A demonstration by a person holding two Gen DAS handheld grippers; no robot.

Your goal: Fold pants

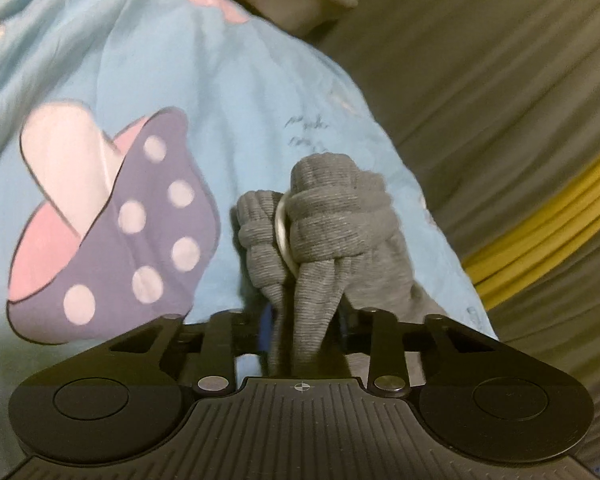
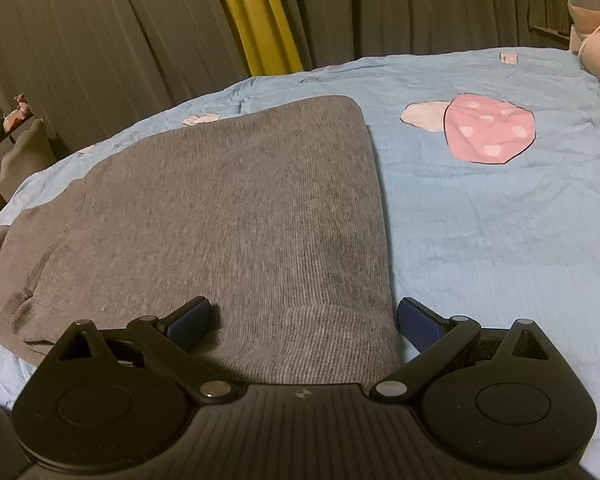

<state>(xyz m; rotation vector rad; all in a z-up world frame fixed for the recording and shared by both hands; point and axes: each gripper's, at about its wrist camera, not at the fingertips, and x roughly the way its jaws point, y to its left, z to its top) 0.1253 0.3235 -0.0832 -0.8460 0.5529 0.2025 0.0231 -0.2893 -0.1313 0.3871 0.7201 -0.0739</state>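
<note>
Garment: grey ribbed-knit pants, lying mostly flat on the light blue bedspread with pink and purple polka-dot patches; the far edge is a smooth fold, and the near hem lies between the right fingers.
Left claw: clenched on a bunched wad of the grey knit; in the left wrist view the cloth rises from between the fingers in twisted rolls, with a pale ring or cord loop caught among them.
Right claw: released, its blue-padded fingers spread wide to either side of the near hem and gripping nothing.
Risk, left side: the hold takes in several rolled layers at once. A pull from here would probably drag the whole bundle, not one clean edge, and the fold would come out lumpy.
Risk, ring: the loop sits in the twist. If it snags while the fabric is drawn, the waist may pucker or jerk free.
Risk, right side: with this end unheld, any tug from the left could slide the flat part across the bedspread and spoil the straight edge.
Risk, closing: shutting the right fingers low could pinch the bedspread along with the hem.
Unclear: which end of the garment the left holds cannot be told for certain.
</note>
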